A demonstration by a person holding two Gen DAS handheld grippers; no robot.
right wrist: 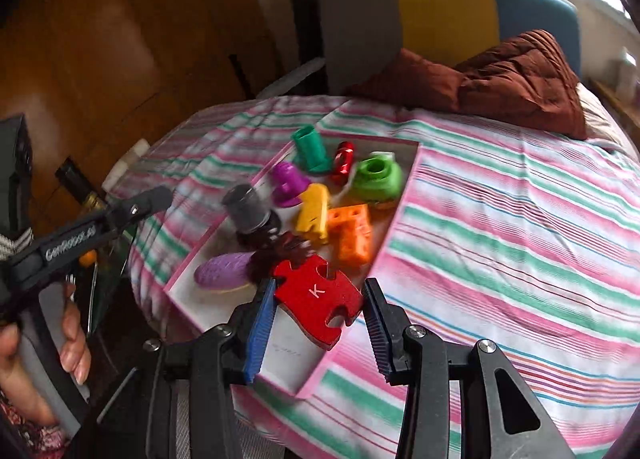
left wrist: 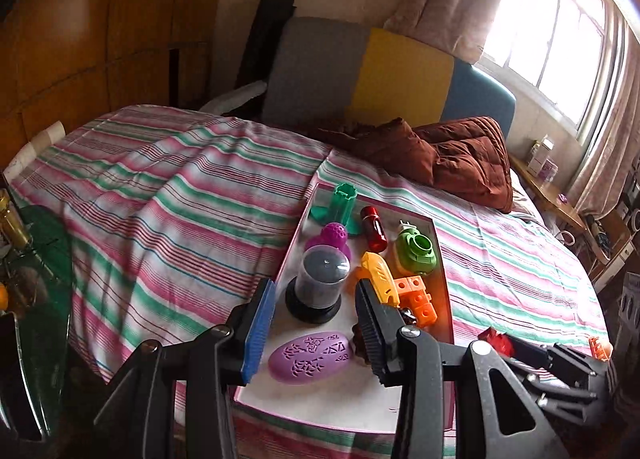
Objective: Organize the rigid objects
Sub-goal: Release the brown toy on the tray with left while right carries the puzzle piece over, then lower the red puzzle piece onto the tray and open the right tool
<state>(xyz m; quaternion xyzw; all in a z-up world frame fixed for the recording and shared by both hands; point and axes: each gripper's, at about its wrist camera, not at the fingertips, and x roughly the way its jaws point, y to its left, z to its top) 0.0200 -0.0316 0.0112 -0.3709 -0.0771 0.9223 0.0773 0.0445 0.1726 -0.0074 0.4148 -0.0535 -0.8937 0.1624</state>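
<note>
A pink-rimmed white tray (left wrist: 344,399) lies on the striped bed. It holds a grey jar on a black base (left wrist: 318,283), a purple oval (left wrist: 310,353), a purple dome (left wrist: 334,237), a green tube piece (left wrist: 340,207), a red cylinder (left wrist: 373,228), a green round toy (left wrist: 416,249), a yellow piece (left wrist: 380,271) and orange cubes (left wrist: 418,295). My left gripper (left wrist: 314,291) hangs open over the tray's near end, with nothing gripped. My right gripper (right wrist: 320,291) is shut on a red puzzle piece (right wrist: 316,295) marked K, above the tray's near corner (right wrist: 296,355).
A brown quilt (left wrist: 460,155) lies by the grey, yellow and blue headboard (left wrist: 400,75). A glass side table (left wrist: 36,259) with a bottle stands left of the bed. A hand (right wrist: 64,335) holds the left gripper's handle. A wooden nightstand (left wrist: 548,187) sits under the window.
</note>
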